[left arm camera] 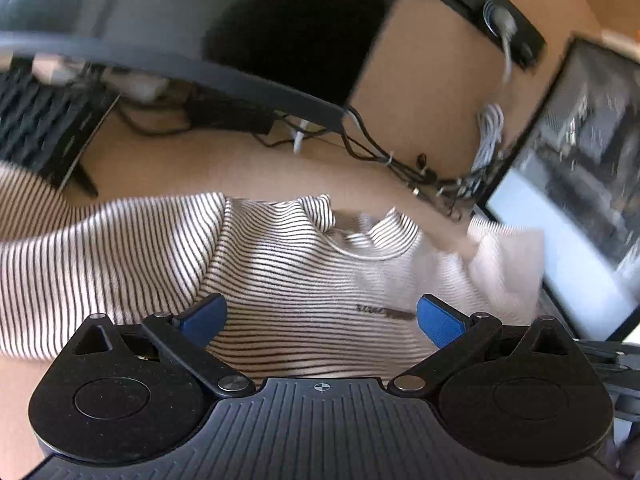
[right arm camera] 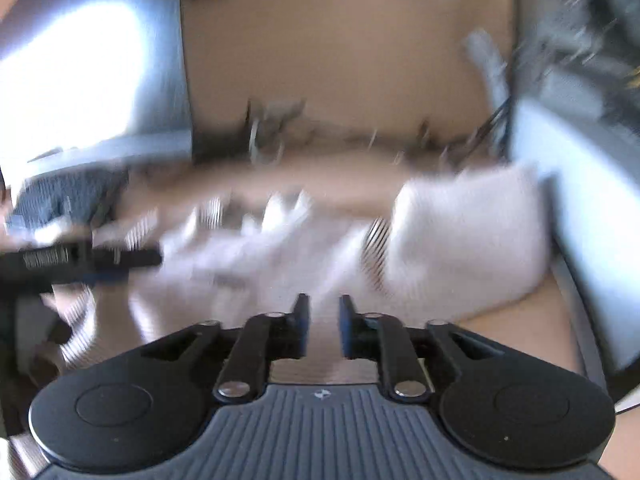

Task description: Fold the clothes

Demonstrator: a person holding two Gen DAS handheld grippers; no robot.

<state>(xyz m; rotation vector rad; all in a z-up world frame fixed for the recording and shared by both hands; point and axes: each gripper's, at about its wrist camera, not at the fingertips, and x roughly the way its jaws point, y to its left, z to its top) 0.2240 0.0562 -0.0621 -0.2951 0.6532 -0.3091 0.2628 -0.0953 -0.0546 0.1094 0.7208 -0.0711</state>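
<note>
Striped shirt [left arm camera: 280, 264] lies spread, collar up, on the tabletop [left arm camera: 168, 160], its right side doubled over. The left gripper [left arm camera: 320, 316] hovers above, jaws wide, seemingly to catch cloth; the right gripper [right arm camera: 324, 320] shows jaws narrowly parted, empty.

both wrist views look low and close over the same striped shirt [left arm camera: 280, 264]; right view blurred

a white top with thin black stripes [left arm camera: 280, 280] lies rumpled on a tan tabletop, neckline at the far side, a sleeve spread out to the left and its right part folded over, pale side up.
</note>
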